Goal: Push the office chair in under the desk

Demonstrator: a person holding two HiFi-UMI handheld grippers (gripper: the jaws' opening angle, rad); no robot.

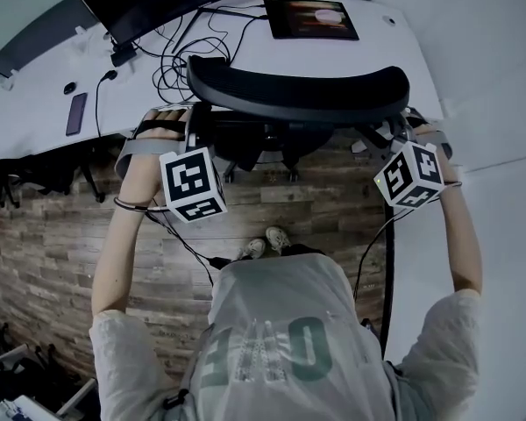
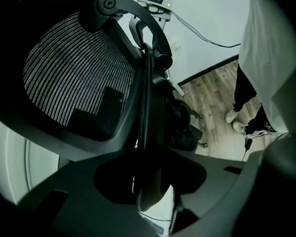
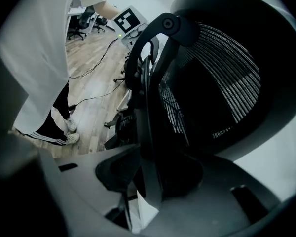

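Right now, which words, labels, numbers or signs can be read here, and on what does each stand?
Shirt print: large pale letters, too foreshortened to read.
Left marker cube: square code pattern, no words.
Right marker cube: square code pattern, no words.
Tablet: a picture only, no legible text.

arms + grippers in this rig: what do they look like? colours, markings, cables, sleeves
The left gripper and right gripper are handheld. Each carries a white cube with black square markers, has broad matte grey fingers and trails a thin black cable. A grey strap crosses the left hand. The person wears pale short sleeves, forearms uncovered.
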